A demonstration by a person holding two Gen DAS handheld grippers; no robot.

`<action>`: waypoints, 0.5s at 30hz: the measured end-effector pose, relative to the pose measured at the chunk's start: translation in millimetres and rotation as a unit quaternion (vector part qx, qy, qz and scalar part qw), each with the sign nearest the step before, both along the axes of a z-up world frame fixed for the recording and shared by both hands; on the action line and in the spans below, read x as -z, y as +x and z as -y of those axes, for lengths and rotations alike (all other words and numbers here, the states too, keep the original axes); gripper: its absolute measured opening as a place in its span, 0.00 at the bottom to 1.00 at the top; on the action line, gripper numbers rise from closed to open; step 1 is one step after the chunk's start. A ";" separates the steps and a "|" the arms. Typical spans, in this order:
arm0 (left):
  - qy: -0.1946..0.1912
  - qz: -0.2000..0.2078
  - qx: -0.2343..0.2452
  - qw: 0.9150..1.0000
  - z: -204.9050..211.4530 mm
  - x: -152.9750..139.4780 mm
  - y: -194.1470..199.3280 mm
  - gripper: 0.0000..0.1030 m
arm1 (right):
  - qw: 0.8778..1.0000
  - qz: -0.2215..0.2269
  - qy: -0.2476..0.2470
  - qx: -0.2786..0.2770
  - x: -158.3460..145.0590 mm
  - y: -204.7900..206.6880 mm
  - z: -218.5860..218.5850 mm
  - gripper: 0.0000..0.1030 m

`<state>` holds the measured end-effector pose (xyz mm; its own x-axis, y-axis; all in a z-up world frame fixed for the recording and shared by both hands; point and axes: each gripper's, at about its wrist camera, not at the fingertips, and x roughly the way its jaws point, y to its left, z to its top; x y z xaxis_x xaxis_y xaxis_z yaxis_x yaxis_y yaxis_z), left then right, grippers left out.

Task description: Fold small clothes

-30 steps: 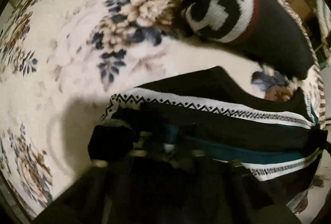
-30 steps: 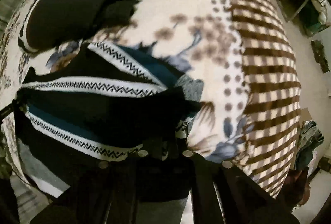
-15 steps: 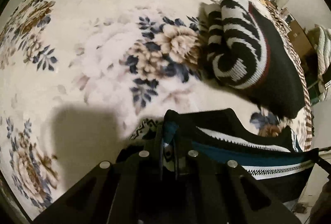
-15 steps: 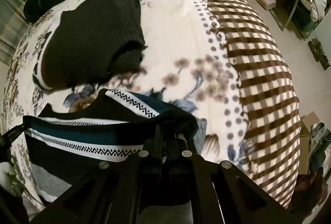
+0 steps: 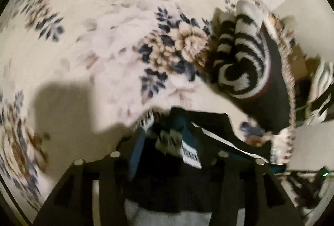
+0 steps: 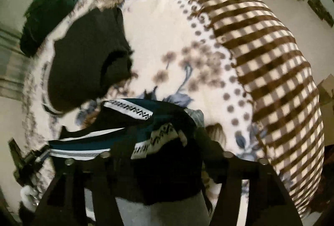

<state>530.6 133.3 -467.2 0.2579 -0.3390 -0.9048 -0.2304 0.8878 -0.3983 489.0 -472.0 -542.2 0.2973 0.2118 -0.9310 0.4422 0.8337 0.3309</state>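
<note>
Motion blur softens both views, and the patterned sweater (image 5: 183, 142) hides the fingertips. Both the left gripper (image 5: 169, 155) and right gripper (image 6: 167, 155) point steeply down at the floral blanket (image 5: 94, 48), jaws just opened apart, with the sweater bunched loosely between them on the blanket.

The blanket (image 5: 108, 42) looks like soft, fuzzy cloth, matt, with printed flowers. Its brown checked part (image 6: 271, 63) looks just as fluffy. The patterned sweater (image 6: 129, 138) is knitted cloth in black, teal and white, with a woven zigzag band; it looks soft and not shiny. The striped knit (image 5: 240, 63) is thick wool-like cloth, bumpy and matt. The black garment (image 6: 87, 59) is dull, soft cloth. The left gripper (image 5: 169, 148) and right gripper (image 6: 167, 148) look like hard black plastic, smooth and matt, with small shiny metal studs.
</note>
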 end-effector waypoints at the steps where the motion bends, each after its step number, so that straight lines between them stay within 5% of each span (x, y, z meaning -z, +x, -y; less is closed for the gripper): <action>1: -0.007 -0.001 -0.003 1.000 -2.1 -2.1 -5.7 0.56 | 1.000 0.002 0.012 0.004 -2.3 -6.6 2.7 0.61; 5: -0.017 -0.014 0.011 1.000 3.0 1.3 -35.9 0.57 | 0.998 -0.015 0.053 0.012 5.3 -33.7 8.4 0.61; 9: 0.018 -0.046 0.044 0.998 14.1 28.7 -56.3 0.56 | 0.986 -0.083 0.144 -0.003 54.9 -60.9 -1.7 0.59; 10: 0.029 -0.054 0.047 0.997 14.2 36.7 -60.5 0.57 | 0.985 -0.089 0.147 0.001 63.2 -69.3 -2.7 0.52; 11: 0.039 -0.063 0.049 0.996 12.0 46.0 -65.1 0.63 | 0.987 -0.092 0.129 0.009 68.4 -76.8 -1.1 0.25; 15: -0.007 -0.079 0.033 0.996 -6.3 60.9 -68.4 0.70 | 0.983 -0.109 0.126 0.071 84.8 -96.6 19.5 0.21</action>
